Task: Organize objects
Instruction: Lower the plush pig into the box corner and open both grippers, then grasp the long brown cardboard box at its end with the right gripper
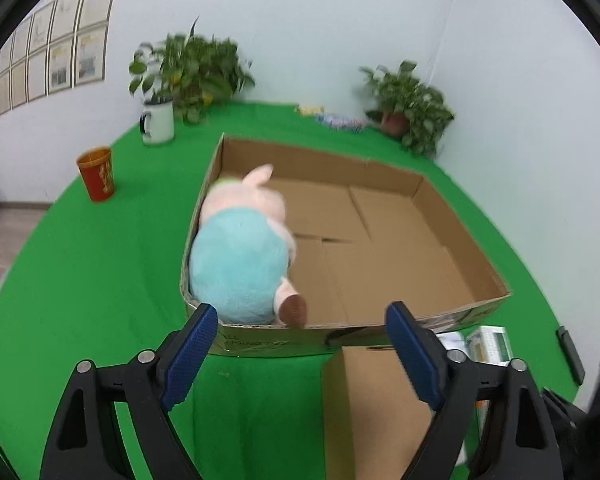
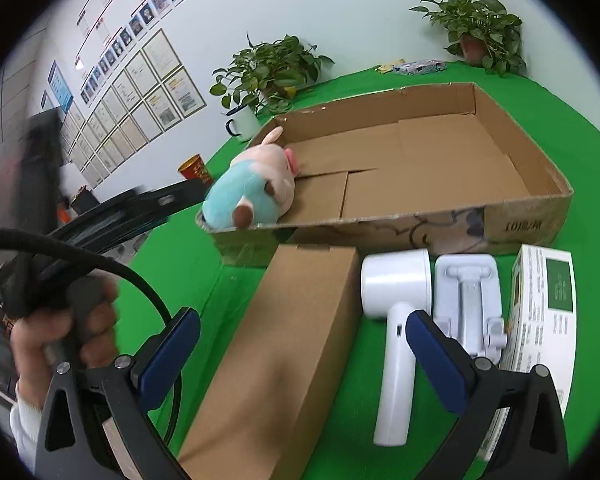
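Currently, the left tongs (image 1: 300, 320) stand wide apart and hold nothing; their blue pads hover just outside the near wall of the one shallow, open brown cardboard tray (image 1: 466, 236). The right tongs (image 2: 302, 334) stand fully spread, also empty, above the long closed brown cardboard box (image 2: 284, 344) and the white handheld appliance (image 2: 394, 300). One plush pig in a light-blue garment (image 1: 240, 252) lies inside the tray, in its near left corner, touching the walls. Beside the appliance lie one pale grey plastic holder (image 2: 468, 292) and one white-and-green printed carton (image 2: 544, 312). Two potted green plants (image 1: 192, 68) (image 1: 410, 104), one white enamel mug (image 1: 158, 122) and one red paper cup (image 1: 97, 174) stand on the green-covered desk (image 1: 100, 280). Framed sheets (image 2: 140, 100) cover the white wall.
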`<state>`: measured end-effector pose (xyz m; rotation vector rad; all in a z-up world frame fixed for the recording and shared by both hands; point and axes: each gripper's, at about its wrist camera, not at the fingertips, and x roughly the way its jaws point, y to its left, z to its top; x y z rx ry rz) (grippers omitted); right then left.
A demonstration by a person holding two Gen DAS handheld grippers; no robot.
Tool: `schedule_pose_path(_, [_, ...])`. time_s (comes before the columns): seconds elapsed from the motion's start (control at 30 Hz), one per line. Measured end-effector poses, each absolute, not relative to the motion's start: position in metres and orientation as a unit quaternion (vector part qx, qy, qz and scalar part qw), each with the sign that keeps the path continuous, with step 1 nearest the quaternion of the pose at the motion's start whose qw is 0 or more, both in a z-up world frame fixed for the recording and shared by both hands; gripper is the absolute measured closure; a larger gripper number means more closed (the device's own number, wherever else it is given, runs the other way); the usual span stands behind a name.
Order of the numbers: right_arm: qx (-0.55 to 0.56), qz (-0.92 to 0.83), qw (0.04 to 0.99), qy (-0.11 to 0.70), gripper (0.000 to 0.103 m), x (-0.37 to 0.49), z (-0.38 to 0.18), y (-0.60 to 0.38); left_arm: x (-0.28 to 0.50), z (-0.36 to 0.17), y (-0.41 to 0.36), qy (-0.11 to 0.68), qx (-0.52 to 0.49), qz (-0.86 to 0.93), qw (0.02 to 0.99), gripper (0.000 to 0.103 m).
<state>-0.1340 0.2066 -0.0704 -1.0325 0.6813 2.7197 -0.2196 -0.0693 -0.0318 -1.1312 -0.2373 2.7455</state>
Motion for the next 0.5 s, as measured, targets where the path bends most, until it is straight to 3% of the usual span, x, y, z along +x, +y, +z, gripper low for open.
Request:
schedule_pose_path(0.13, [-0.351,0.903,0.080,0.235,0.001,-0.126,-0.077,0.209,-0.244,-0.061,-0.071,-0.069,-0.420,0.904,0.039,0.039])
schedule_pose_path(0.5, [-0.366,0.894,0.073,0.248,0.001,-0.125,-0.090,0.210,-0.256,-0.084,-0.091,-0.152,-0.439,0.885,0.028,0.039])
